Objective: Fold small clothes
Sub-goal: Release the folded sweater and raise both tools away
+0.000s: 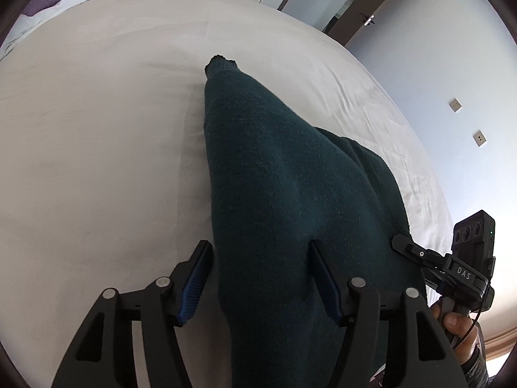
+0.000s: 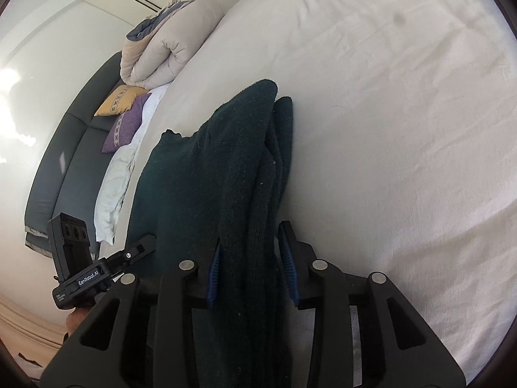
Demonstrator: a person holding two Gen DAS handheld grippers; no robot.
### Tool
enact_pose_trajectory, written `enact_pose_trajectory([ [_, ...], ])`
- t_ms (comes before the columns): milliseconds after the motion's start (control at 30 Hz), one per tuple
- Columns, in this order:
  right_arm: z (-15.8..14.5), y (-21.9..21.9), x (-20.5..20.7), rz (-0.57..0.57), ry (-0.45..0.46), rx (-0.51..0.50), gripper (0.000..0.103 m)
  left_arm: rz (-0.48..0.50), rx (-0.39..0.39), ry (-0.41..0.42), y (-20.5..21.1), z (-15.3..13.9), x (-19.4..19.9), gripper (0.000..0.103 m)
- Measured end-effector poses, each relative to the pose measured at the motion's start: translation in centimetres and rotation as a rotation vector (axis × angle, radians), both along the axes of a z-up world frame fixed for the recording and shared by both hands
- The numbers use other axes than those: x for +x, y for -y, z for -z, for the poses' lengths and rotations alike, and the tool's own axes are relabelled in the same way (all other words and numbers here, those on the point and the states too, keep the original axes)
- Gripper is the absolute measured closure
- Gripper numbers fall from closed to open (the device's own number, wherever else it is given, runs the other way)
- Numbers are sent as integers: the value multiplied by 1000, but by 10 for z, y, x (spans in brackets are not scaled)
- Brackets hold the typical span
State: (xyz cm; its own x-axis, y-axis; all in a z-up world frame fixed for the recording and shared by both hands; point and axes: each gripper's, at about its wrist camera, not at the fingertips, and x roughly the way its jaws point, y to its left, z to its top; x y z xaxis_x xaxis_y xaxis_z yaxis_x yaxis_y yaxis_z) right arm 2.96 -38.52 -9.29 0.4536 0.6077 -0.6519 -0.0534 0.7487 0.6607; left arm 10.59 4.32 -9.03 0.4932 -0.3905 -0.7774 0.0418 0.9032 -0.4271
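Observation:
A dark green knitted garment (image 1: 274, 174) lies on the white bed sheet (image 1: 97, 129), stretched away from me to a narrow end. My left gripper (image 1: 258, 278) has its jaws wide apart, with the garment's near edge lying between the blue pads (image 1: 194, 284). In the right wrist view the same garment (image 2: 226, 174) is bunched in folds, and my right gripper (image 2: 252, 268) has its jaws close around a thick fold of it. The right gripper also shows in the left wrist view (image 1: 452, 268), at the garment's right edge; the left gripper shows in the right wrist view (image 2: 97, 271).
A rolled beige duvet (image 2: 168, 51), a yellow pillow (image 2: 119, 100) and a purple pillow (image 2: 126, 126) lie at the head of the bed by a dark headboard (image 2: 64, 148). A wall with sockets (image 1: 455, 105) and a door (image 1: 368, 9) stand beyond the bed.

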Motion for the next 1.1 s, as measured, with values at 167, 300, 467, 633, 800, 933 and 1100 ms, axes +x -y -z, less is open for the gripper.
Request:
enact_pose_trajectory([
  [167, -17, 10, -5, 45, 12, -41, 60, -46, 38, 87, -5, -26, -18, 40],
  [300, -44, 20, -19, 85, 74, -107, 60, -86, 117, 222, -5, -58, -40, 30],
  [467, -95, 23, -45, 124, 218, -209, 60, -166, 299, 515, 7, -116, -88, 0],
  [633, -160, 24, -79, 212, 413, -317, 42, -181, 397, 751, 24, -169, -131, 0],
  [800, -233, 21, -135, 338, 707, -388, 8, -177, 443, 796, 34, -207, -152, 0],
  [933, -278, 15, -183, 431, 991, -409, 0, -208, 404, 789, 30, -223, -164, 0],
  [1100, -308, 1, -207, 394, 1108, -492, 0, -263, 510, 842, 38, -227, -184, 0],
])
